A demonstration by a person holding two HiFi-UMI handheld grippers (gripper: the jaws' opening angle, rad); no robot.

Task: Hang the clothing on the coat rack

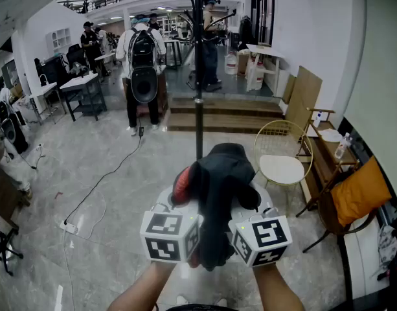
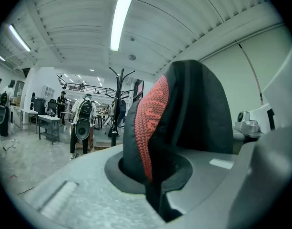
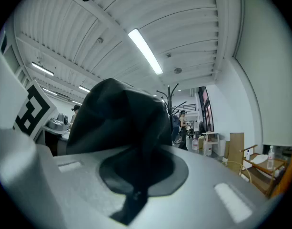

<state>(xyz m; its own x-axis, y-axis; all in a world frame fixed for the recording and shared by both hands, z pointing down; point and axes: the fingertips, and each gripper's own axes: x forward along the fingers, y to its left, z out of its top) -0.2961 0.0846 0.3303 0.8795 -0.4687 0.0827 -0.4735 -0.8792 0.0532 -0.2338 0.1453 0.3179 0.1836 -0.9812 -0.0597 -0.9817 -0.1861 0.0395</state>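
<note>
A black garment with a red knitted band (image 1: pixel 217 186) is held up between both grippers in the head view. My left gripper (image 1: pixel 193 203) is shut on the garment (image 2: pixel 184 123), its cloth pinched between the jaws, the red band (image 2: pixel 150 123) on the left. My right gripper (image 1: pixel 240 203) is shut on the same black cloth (image 3: pixel 122 128). The black coat rack (image 1: pixel 198 63) stands straight ahead behind the garment, its pole rising to hooked arms at the top. It also shows far off as the coat rack (image 2: pixel 118 99) and the coat rack (image 3: pixel 170 109) in the gripper views.
A round white chair with a gold frame (image 1: pixel 282 167) stands to the right. A wooden chair with an orange cushion (image 1: pixel 357 193) is at the far right. Wooden steps (image 1: pixel 224 115) lie behind the rack. A person with a backpack (image 1: pixel 141 70) stands at the back left. A cable (image 1: pixel 101 186) runs over the floor.
</note>
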